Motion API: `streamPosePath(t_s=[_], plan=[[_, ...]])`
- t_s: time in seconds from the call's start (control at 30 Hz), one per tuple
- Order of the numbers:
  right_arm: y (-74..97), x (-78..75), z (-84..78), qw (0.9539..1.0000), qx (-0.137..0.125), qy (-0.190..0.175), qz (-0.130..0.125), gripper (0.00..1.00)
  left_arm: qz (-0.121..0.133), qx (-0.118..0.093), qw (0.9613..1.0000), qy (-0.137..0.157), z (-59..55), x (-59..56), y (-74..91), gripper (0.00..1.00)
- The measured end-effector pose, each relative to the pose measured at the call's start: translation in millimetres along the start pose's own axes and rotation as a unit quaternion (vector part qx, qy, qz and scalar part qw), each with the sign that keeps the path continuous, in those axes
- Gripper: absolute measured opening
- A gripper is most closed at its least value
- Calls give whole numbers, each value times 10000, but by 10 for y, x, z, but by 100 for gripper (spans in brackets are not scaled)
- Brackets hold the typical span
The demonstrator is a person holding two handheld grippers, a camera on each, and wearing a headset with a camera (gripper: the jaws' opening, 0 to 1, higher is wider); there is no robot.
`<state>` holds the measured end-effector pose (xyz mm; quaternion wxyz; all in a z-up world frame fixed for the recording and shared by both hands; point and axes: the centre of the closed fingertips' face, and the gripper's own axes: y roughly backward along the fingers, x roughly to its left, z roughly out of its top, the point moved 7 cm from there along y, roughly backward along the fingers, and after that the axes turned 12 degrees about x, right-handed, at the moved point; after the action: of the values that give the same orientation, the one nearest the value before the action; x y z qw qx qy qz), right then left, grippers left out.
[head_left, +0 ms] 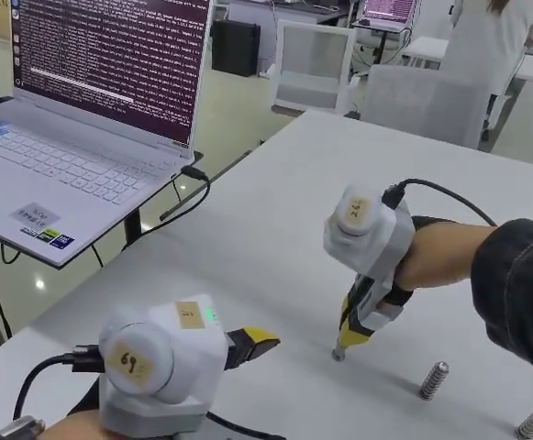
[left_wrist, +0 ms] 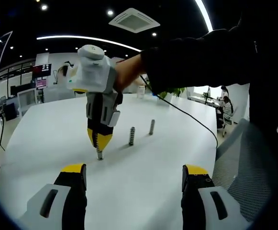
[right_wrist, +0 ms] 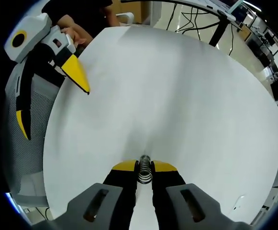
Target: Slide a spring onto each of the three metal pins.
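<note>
On the table (head_left: 275, 202) — right gripper (head_left: 347, 341) clamps a spring (right_wrist: 144, 172).

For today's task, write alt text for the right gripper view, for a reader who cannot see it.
The right tongs are shut on a coiled spring, held between their yellow tips over a white table. The left tongs, open, show at the upper left.

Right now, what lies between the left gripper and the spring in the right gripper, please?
From the left gripper to the spring, that stretch is bare table, as the left gripper view shows.
</note>
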<state>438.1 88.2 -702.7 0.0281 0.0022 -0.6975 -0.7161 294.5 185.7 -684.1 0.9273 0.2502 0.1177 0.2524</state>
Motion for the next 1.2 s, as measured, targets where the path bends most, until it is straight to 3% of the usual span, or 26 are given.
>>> streamPosePath(t_s=[0.47,1.2], plan=[[-159,2,18,10000,44,-21,-20,9,-1,7,10000,32,-37,16,11,78],[-179,20,17,10000,-18,-37,0,10,-30,15,10000,27,-32,8,6,78]])
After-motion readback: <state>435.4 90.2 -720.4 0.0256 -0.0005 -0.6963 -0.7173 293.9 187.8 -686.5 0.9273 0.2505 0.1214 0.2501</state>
